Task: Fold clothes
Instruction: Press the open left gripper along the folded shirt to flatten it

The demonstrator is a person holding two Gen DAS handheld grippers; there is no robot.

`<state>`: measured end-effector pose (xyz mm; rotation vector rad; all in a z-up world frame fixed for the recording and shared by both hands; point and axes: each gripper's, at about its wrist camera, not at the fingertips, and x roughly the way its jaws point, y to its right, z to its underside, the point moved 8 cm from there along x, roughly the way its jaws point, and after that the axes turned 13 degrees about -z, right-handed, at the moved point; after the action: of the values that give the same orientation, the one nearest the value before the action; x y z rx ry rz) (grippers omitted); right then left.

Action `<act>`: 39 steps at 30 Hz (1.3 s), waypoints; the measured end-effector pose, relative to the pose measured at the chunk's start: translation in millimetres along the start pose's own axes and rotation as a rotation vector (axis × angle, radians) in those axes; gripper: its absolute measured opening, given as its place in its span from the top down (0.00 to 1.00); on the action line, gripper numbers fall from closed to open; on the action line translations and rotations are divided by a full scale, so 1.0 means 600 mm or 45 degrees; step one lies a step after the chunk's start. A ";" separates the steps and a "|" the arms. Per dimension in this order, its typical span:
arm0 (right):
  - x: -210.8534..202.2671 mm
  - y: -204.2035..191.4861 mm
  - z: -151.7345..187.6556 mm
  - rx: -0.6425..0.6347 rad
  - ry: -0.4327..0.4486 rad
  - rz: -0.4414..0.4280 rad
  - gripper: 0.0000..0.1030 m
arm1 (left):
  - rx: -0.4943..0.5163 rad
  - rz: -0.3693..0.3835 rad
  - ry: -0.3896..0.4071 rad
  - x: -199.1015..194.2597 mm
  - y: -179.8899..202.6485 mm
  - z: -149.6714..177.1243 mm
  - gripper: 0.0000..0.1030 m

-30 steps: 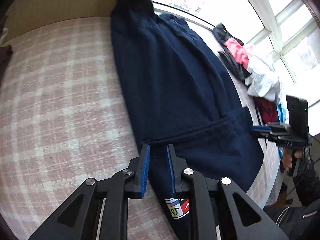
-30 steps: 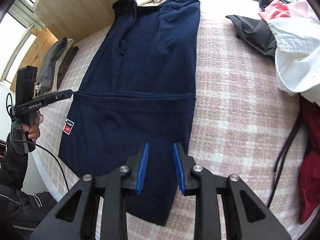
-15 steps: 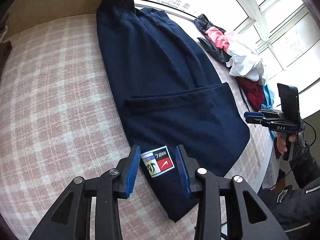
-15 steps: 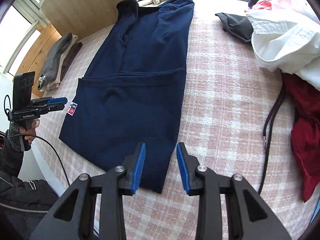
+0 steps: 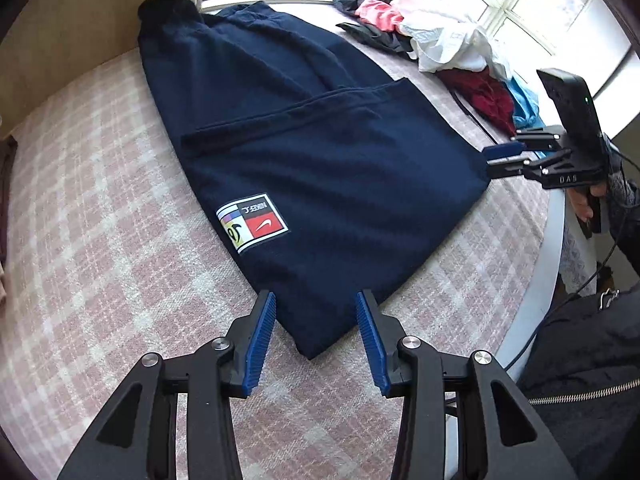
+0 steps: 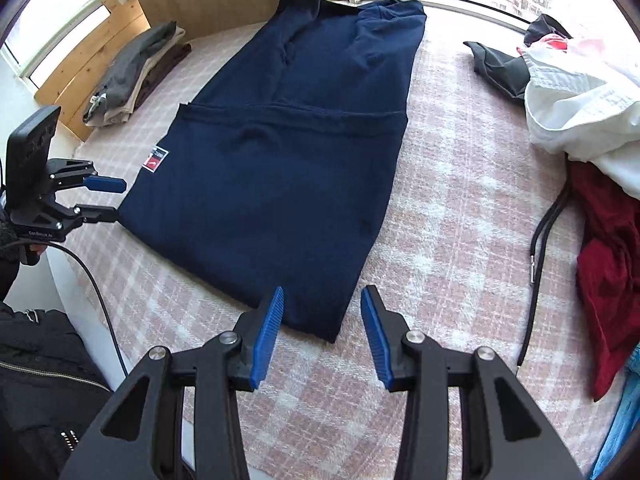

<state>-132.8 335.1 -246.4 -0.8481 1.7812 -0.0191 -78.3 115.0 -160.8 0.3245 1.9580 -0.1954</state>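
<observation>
1. Navy garment [image 5: 320,152] lying flat on a bed with pink checked cover [image 5: 100,240], lower part folded up over the upper part, far end reaching the window side.
2. Patch with coloured logo [image 5: 252,222] showing on the top layer, near the left edge of the fold.
3. Left hand-held gripper [image 5: 316,338] above one near corner of the garment, jaws opening, blue pads [image 5: 262,340] on both sides of the corner and not pressing it.
4. Right hand-held gripper [image 6: 322,332] above the other near corner, jaws apart at middle width, the corner between the pads but not gripped.
5. Pile of unfolded clothes [image 6: 580,112] at the right on the bed: white, red, dark pieces.
6. Stack of folded clothes [image 6: 136,72] at the far left, beside a wooden board.
7. Black cord [image 6: 540,248] lying near the red piece.
</observation>
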 end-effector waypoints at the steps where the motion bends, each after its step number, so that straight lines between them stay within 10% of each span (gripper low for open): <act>1: -0.006 0.004 -0.012 0.017 0.020 -0.007 0.61 | 0.032 -0.007 0.004 -0.005 0.004 -0.002 0.55; 9: -0.040 0.081 -0.207 0.053 0.231 0.032 0.61 | -0.145 0.033 0.098 0.004 -0.078 -0.155 0.55; 18: 0.015 0.136 -0.398 0.025 0.194 -0.017 0.61 | -0.262 -0.060 0.134 0.081 -0.240 -0.336 0.55; 23: 0.022 0.109 -0.319 -0.003 0.108 -0.062 0.61 | -0.176 -0.072 0.099 0.089 -0.228 -0.313 0.55; 32: -0.016 0.002 -0.044 0.016 0.030 -0.145 0.61 | -0.004 -0.040 0.026 0.008 -0.086 -0.073 0.54; 39: 0.014 -0.056 0.022 -0.209 -0.116 0.004 0.61 | 0.245 -0.033 0.017 0.003 0.032 -0.001 0.54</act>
<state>-104.9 310.5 -244.8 -0.9481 1.7149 0.1672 -73.4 133.7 -161.8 0.4274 1.9615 -0.4009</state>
